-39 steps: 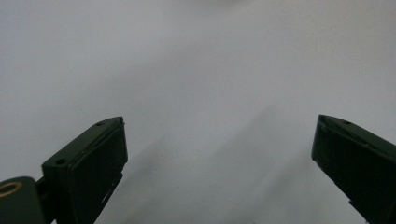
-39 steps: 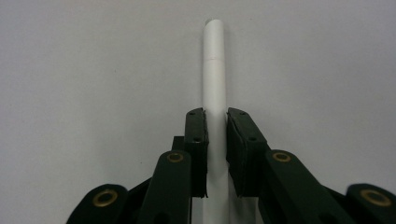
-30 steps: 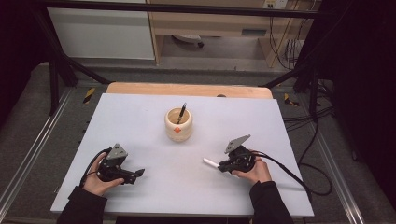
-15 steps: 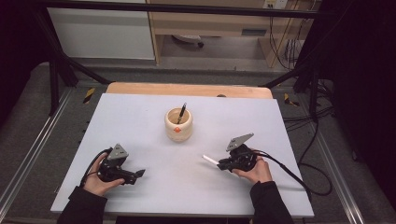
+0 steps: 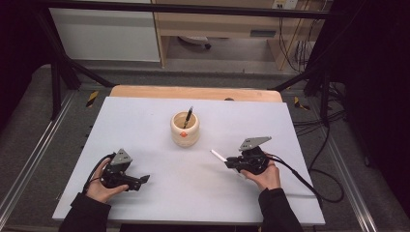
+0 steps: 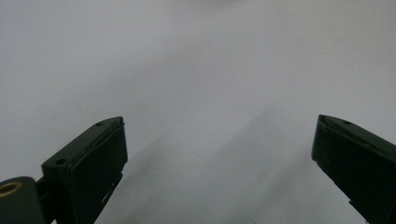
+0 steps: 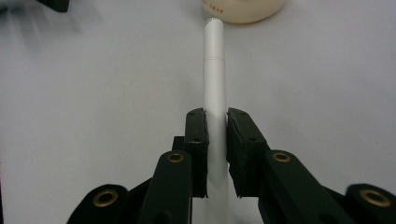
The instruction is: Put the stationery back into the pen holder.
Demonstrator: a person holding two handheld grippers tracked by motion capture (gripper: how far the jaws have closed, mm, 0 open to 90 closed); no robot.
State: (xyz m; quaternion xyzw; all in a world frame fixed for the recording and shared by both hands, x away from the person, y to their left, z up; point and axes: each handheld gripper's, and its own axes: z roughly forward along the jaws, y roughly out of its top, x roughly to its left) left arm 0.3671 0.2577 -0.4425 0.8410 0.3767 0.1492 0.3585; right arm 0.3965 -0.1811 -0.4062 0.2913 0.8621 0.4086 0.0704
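From the high view first: my right gripper [image 5: 231,163] is clamped on a white pen [image 5: 218,155], which sticks out past the jaws and points up and to the left toward the cream cup [image 5: 184,129]. The cup sits ahead of that gripper, near the pen's free end but not touching it, and there's a dark pen [image 5: 187,117] standing tilted inside it. My left gripper [image 5: 140,180] is way off on the other side of the white table [image 5: 145,116], well apart from both the cup and the white pen, resting low over the surface with my hand wrapped around it. Cables trail off both grippers.

Left gripper view: both black jaws stand wide apart with only bare tabletop between them, so that one is released and holding nothing.

Right gripper view: here you can really see the grip. The two pads [image 7: 196,140] press on either side of the white pen [image 7: 214,70], which runs straight out ahead between them. Its far tip ends just short of the base of the cream cup [image 7: 243,11], which peeks in at the top edge right ahead of the jaws. Top left corner shows a bit of my other gripper [image 7: 53,4], blurry.
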